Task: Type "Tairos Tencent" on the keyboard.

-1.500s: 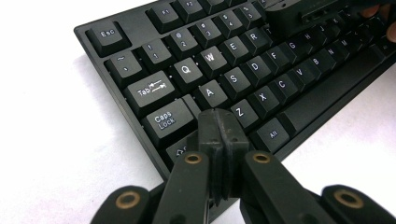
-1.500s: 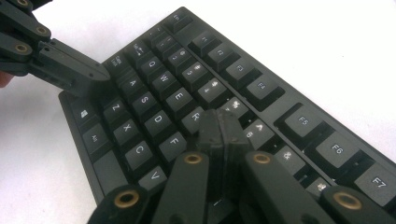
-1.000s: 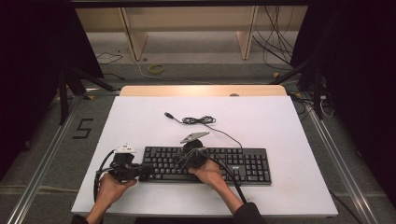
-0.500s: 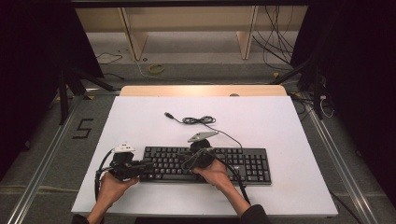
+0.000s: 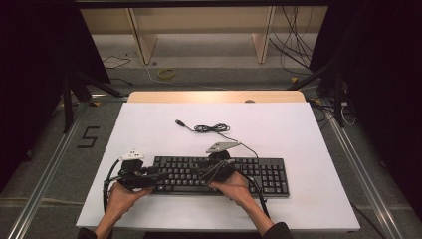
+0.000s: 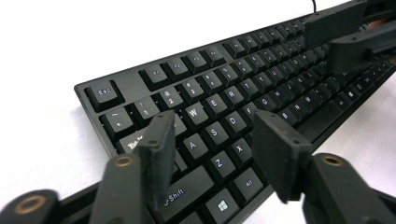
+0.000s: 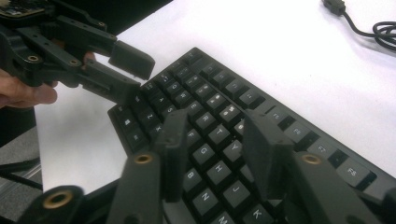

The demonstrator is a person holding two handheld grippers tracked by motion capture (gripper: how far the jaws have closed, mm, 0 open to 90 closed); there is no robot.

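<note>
So I've got the black keyboard [image 5: 219,175] lying flat on the white table [image 5: 298,134], toward the near edge, a bit left of centre, long side running left to right. My left gripper [image 5: 149,177] is over the keyboard's left end, and in the left gripper view its jaws [image 6: 215,154] are spread apart with nothing between them, hanging just above the A, S, Z, X keys with the Shift key [image 6: 180,196] right under the left jaw. I can't tell if the tips actually touch any keycaps. My right gripper [image 5: 211,172] sits over the middle of the keyboard, my hand [image 5: 234,191] behind it on the near side, the grey three-cornered plate on top of it pointing toward the far side. In the right gripper view its jaws [image 7: 215,140] are also spread and empty, hovering over the letter keys around G, H, T, Y, and the left gripper shows farther off in that view at the keyboard's end, also with its jaws parted. The two grippers are near each other but not touching. The keyboard's cable [image 5: 211,128] runs off the far edge and lies in a loose coil on the table, with the USB plug [image 5: 179,122] at its left end, well apart from both grippers.
</note>
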